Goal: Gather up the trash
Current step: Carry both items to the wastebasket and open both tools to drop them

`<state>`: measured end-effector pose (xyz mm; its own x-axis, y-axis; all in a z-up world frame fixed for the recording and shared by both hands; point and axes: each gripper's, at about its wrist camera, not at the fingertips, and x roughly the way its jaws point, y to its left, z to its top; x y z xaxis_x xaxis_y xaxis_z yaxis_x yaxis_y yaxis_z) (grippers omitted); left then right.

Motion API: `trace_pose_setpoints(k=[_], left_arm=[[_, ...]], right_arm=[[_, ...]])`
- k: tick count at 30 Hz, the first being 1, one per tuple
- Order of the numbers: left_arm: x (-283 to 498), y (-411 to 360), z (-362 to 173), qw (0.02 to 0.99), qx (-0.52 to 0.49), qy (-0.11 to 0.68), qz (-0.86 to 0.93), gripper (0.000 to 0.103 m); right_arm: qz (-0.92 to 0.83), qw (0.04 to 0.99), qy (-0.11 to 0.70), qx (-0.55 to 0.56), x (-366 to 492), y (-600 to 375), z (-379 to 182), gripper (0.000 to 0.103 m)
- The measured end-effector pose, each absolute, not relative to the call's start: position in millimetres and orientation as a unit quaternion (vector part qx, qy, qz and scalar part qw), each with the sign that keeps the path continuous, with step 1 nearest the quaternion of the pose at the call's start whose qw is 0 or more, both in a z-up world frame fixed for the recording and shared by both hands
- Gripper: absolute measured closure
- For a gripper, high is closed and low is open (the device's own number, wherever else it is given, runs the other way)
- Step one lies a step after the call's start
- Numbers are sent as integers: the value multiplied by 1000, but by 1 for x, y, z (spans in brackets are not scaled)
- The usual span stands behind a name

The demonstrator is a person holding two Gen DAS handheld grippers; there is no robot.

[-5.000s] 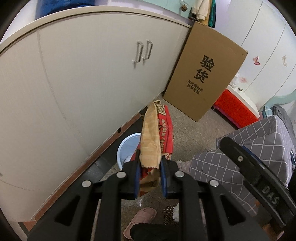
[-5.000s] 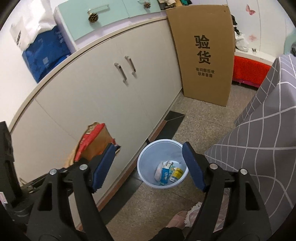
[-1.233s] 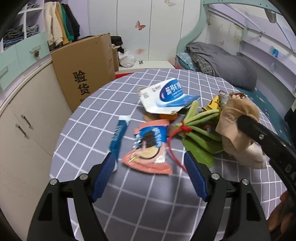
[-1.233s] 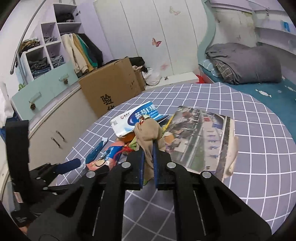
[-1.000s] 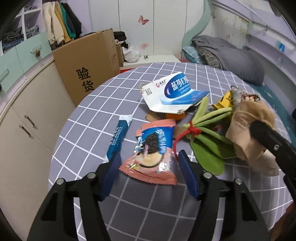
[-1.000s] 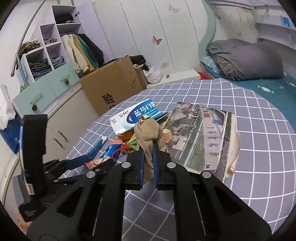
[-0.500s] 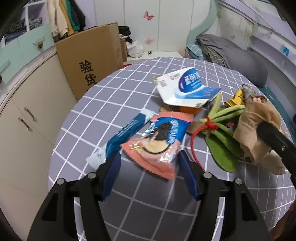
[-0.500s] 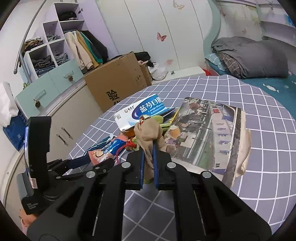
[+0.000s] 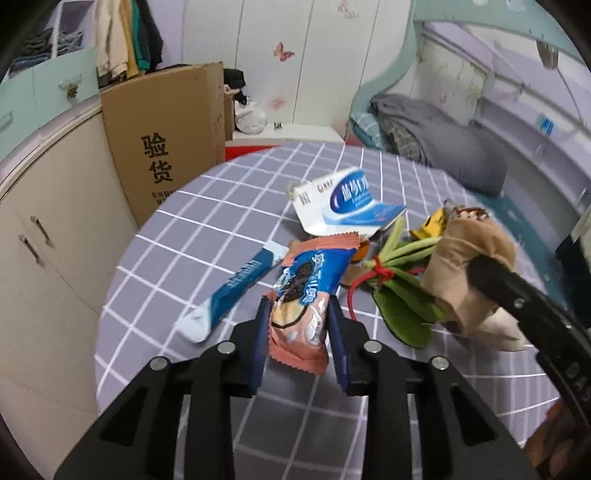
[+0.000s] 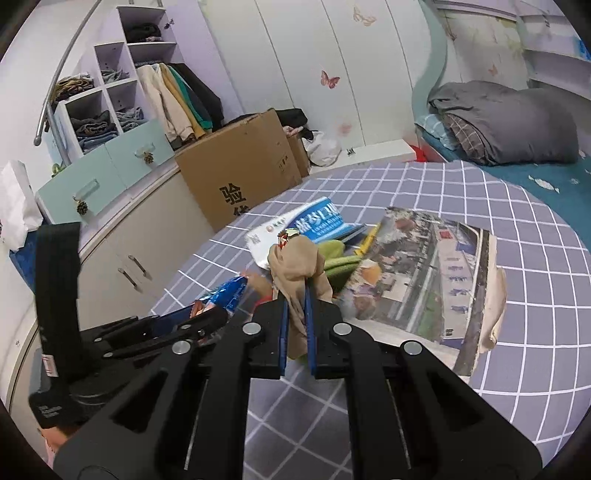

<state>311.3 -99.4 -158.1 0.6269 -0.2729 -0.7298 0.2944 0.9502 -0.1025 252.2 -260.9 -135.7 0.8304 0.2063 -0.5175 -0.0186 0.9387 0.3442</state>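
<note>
Checked grey tabletop [image 9: 207, 221] carries our litter. From the left wrist, our left gripper [image 9: 298, 314] has just been closing, its jaws now pinching the pink-and-blue snack wrapper [image 9: 306, 295]. From the right wrist, our right gripper [image 10: 295, 306] stays clamped on crumpled brown paper [image 10: 295, 262], beside the magazine [image 10: 424, 280].

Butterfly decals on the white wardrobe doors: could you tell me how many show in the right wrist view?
2: one butterfly decal mid-door, another higher up near the top edge. Fainter marks elsewhere are too blurred to count.
</note>
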Motion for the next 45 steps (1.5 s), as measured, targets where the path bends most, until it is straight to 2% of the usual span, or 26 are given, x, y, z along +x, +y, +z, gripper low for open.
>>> trace_pose_setpoints(k=[7, 14, 27, 39, 40, 42, 43, 45], left_arm=[[279, -50, -128, 922, -44, 355, -148, 74], [258, 22, -124, 932, -90, 338, -92, 74], [234, 205, -189, 907, -174, 378, 66, 74], [261, 312, -241, 874, -217, 408, 151, 74], [265, 318, -244, 872, -220, 409, 153, 74], [272, 325, -252, 867, -216, 417, 164, 74], [274, 328, -255, 866, -216, 420, 166, 74], [276, 333, -263, 862, -221, 425, 164, 74]], right_arm=[[94, 945, 274, 154, 242, -228, -115, 95], [166, 934, 289, 133, 246, -153, -108, 95], [305, 881, 357, 57, 268, 35, -152, 95], [322, 871, 369, 23, 343, 147, -207, 91], [322, 870, 373, 23, 351, 153, -215, 89], [331, 855, 399, 27, 368, 162, -236, 70], [322, 852, 412, 24, 372, 164, -245, 46], [311, 852, 420, 18, 372, 163, -256, 43]])
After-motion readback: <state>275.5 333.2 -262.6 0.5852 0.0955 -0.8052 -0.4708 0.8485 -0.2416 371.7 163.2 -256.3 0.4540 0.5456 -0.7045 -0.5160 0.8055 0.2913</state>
